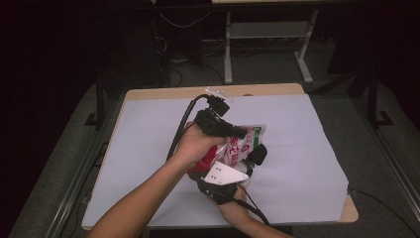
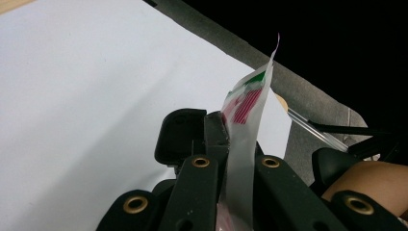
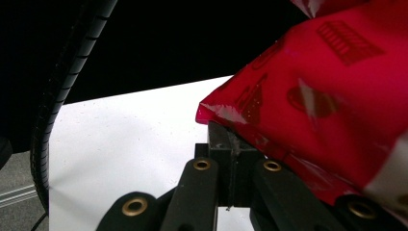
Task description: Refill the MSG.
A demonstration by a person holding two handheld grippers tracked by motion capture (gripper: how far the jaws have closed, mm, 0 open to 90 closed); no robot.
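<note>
High view: both hands meet just below the middle of the white-covered table [image 1: 297,163], holding a red-and-white snack bag [image 1: 242,145] up between them. The left tool [image 1: 240,133] comes in from ten o'clock and bites the bag's upper edge; the right tool [image 1: 242,171], under its grey plate, comes up from six o'clock and grips the lower, red part. The bag hangs off the table surface, its white and green end pointing to about two o'clock. I judge the step in hand to be a two-handed grip on the sealed bag, most likely to pull it open or turn it over; the next move would call for both grips to hold firm while the hands draw apart or rotate together.

Left gripper view: the left tool [image 2: 231,159] is clenched on a thin flap of the bag [image 2: 248,110], which rises toward twelve o'clock from between the jaws, edge on. The table [image 2: 86,96] lies beyond at nine o'clock.

Right gripper view: the right tool [image 3: 235,166] is clenched on the bag's red corner seam [image 3: 317,96], and the bulging body spreads toward two o'clock. It looks filled and puffed, though what is inside cannot be made out. A ribbed cable [image 3: 62,96] runs down the side at nine o'clock.
</note>
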